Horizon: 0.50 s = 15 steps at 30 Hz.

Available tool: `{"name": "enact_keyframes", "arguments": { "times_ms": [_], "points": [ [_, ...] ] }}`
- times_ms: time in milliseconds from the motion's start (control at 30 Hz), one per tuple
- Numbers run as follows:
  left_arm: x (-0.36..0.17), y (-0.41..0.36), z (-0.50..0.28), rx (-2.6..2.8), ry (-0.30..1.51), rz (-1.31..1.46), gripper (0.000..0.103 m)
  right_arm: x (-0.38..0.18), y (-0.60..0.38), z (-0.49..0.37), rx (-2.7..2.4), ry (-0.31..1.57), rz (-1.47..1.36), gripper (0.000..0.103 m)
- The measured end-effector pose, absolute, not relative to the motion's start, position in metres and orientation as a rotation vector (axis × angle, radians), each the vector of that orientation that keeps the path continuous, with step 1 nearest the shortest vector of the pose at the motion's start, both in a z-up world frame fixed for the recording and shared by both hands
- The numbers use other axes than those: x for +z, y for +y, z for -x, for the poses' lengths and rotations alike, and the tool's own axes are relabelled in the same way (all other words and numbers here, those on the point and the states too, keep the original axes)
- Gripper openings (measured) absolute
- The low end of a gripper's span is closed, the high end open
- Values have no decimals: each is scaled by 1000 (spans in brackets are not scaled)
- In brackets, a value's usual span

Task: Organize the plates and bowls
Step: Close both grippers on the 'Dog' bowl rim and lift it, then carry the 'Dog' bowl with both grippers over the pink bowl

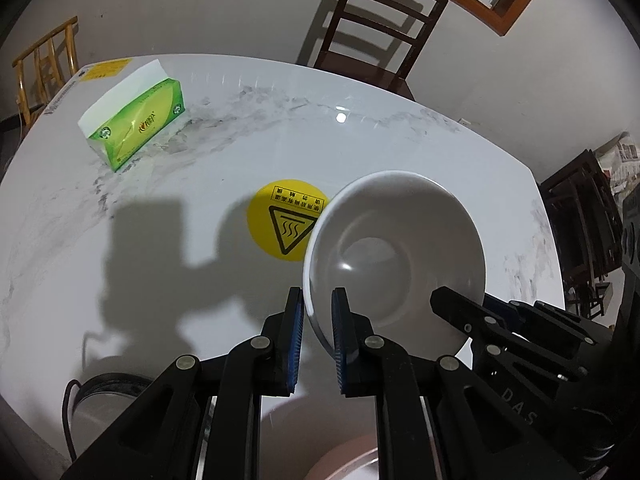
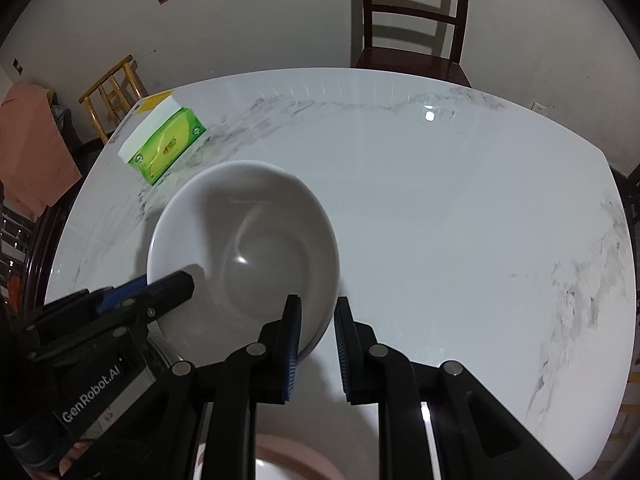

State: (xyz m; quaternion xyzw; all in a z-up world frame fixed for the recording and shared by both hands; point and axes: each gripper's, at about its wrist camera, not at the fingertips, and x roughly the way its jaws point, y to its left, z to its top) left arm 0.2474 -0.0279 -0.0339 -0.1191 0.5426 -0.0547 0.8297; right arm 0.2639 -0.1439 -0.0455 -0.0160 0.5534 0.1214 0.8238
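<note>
- The desk [image 1: 360, 152] was a broad marble-patterned top, mostly bare, which I judged left room to gather the crockery in one place
- A dark wooden chair [image 2: 412, 20] stood at its far edge, and a green tissue box [image 1: 136, 128] lay toward the far left corner, well apart from my work
- The white bowl [image 1: 396, 252] hung tilted above the desk, hiding part of a yellow warning sticker [image 1: 280, 224]; I held it from two sides, probably to keep it steady
- A pinkish dish [image 2: 280, 456] sat below my claws, likely the place where the bowl belonged
- My left claw [image 1: 318, 336] was narrow, clamped on the bowl's near rim
- My right claw [image 2: 318, 344] was pinched on the opposite rim
</note>
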Motion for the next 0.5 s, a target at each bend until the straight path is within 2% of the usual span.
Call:
{"name": "enact_keyframes", "arguments": {
  "times_ms": [500],
  "points": [
    [-13,-18,-214,-128,1119,193,11,-35,-132,-226,254,1186,38,17]
  ]
}}
